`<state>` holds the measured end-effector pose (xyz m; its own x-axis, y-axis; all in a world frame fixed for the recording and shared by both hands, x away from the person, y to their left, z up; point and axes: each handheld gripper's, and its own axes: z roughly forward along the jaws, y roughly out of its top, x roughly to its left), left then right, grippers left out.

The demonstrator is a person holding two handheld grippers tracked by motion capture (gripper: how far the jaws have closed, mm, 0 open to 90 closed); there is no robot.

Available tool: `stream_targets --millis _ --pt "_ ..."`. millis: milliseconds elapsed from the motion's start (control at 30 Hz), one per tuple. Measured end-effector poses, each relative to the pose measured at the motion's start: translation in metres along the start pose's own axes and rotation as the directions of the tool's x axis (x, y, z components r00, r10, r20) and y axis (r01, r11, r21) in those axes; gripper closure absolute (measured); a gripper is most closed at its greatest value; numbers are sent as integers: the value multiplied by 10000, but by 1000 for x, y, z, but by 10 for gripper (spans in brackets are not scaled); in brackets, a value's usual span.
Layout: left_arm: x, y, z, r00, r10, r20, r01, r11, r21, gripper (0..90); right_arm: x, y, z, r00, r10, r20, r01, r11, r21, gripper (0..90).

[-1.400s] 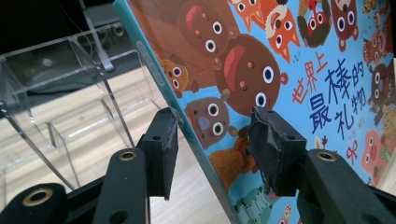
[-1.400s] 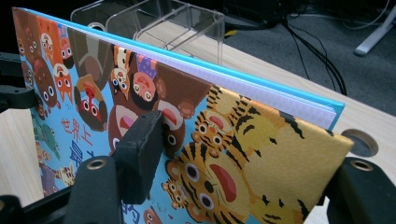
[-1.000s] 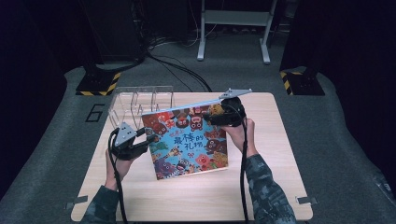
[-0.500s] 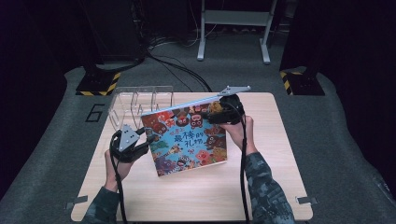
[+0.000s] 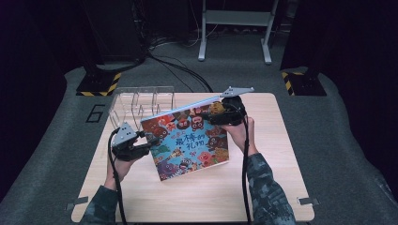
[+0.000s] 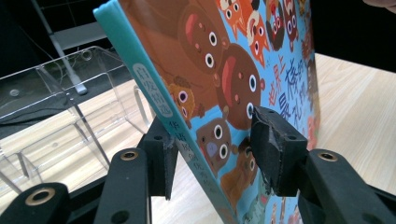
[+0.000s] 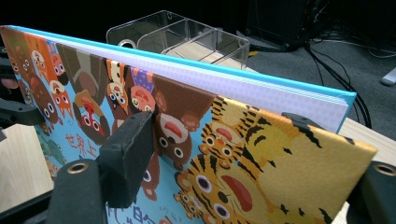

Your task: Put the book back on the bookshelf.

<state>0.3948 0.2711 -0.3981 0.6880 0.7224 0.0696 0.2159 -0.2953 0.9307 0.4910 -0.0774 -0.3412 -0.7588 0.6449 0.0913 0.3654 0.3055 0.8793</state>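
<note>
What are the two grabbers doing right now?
Left gripper: closed on the picture book at its spine edge.
Right gripper: closed on the same book's far corner, tilting it up.

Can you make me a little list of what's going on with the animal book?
Thing held: picture book, tilted up off the table
Left gripper: jaws around the spine edge, just opening a bit
Right gripper: jaws around the far top corner
Behind it: clear plastic rack
Cover: cartoon animals, tiger at one corner
</note>
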Motion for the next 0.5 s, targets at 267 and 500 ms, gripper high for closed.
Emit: stream_targets --millis 267,500 --pt "-5 6 -4 9981 460 -410 -457 9989 87 536 -1 1 -1 9999 -158 -18 158 9999 4 266" --pt "-7 8 -10 9961 644 -608 -639 9979 89 558 -1 4 -1 9996 -13 -276 13 10000 -20 264"
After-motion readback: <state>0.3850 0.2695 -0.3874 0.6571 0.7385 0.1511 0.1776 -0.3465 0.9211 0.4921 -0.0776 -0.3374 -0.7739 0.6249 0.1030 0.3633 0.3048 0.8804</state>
